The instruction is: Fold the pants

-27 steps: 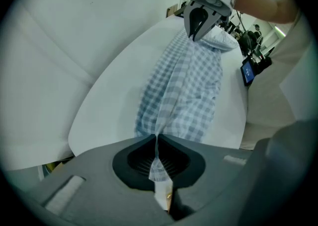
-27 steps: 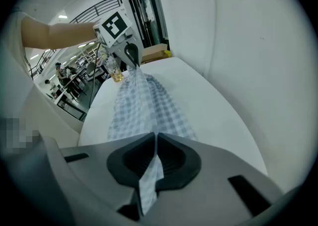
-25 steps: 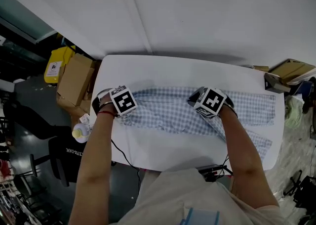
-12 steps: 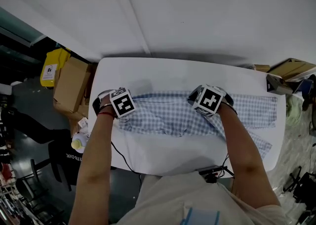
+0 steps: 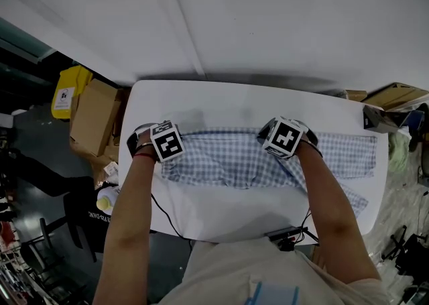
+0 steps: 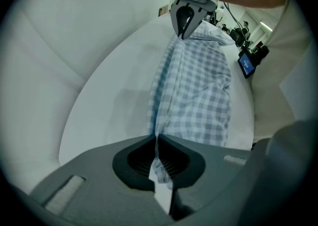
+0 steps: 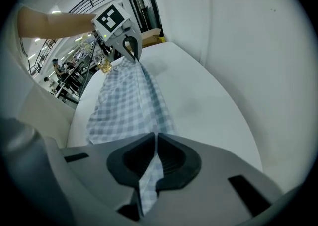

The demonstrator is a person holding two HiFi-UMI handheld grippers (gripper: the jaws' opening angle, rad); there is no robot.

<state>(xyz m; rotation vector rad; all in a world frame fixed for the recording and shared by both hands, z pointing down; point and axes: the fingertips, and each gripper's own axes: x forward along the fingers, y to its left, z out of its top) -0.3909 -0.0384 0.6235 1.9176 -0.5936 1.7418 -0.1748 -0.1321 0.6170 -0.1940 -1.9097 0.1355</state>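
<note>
White tabletop (image 5: 201,106) carries the checked pants (image 5: 228,163), which lie lengthwise from 9 to 3 o'clock. At their far edge, the left gripper (image 6: 155,140) and right gripper (image 7: 155,138) each pinch the cloth, jaws pressed together. The lengthwise fold seems midway; next, both should lower evenly and let go. Cardboard boxes (image 5: 94,112) at 9 o'clock stand off the table, obstructing nothing.
</note>
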